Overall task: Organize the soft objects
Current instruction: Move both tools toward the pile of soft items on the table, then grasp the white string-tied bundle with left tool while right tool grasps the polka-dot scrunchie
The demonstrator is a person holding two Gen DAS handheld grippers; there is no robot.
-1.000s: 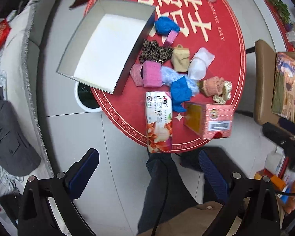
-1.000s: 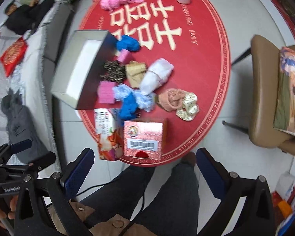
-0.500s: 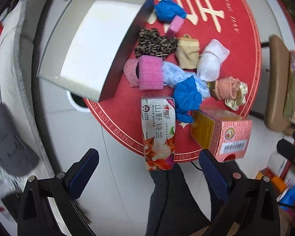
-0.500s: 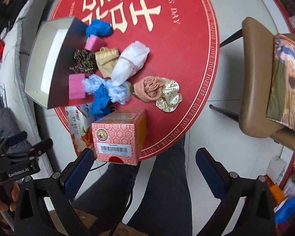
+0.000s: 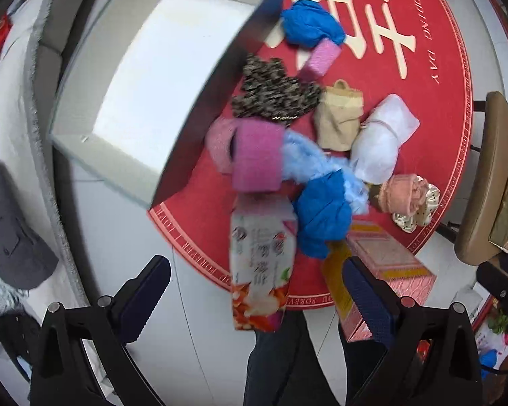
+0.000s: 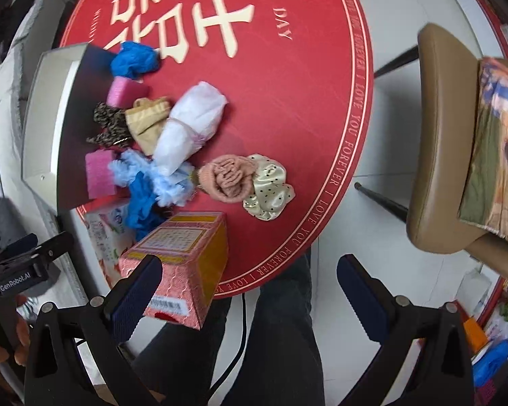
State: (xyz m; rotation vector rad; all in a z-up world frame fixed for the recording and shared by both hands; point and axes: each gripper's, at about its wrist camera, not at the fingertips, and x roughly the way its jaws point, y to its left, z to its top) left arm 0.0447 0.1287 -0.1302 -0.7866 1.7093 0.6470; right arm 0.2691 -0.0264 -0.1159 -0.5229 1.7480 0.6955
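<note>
Round and red with big cream characters, the bench (image 6: 288, 101) carries a crowd of soft things beside an empty grey cardboard box (image 5: 145, 84) that overhangs its left edge. Against the box wall lie a leopard-print fabric piece (image 5: 274, 91), a folded pink towel (image 5: 258, 159) and a fluffy pale-blue scrunchie (image 6: 152, 176) — a crumpled blue cloth (image 5: 323, 213) rests partly on it. Just right sit a white tied bundle (image 6: 189, 125), a peach knitted scrunchie (image 6: 225, 177) and a cream dotted satin scrunchie (image 6: 267, 189), these two touching. My left tool (image 5: 257, 299) and right tool (image 6: 250, 297) both hang above the near rim — fingers spread wide, holding nothing.
</note>
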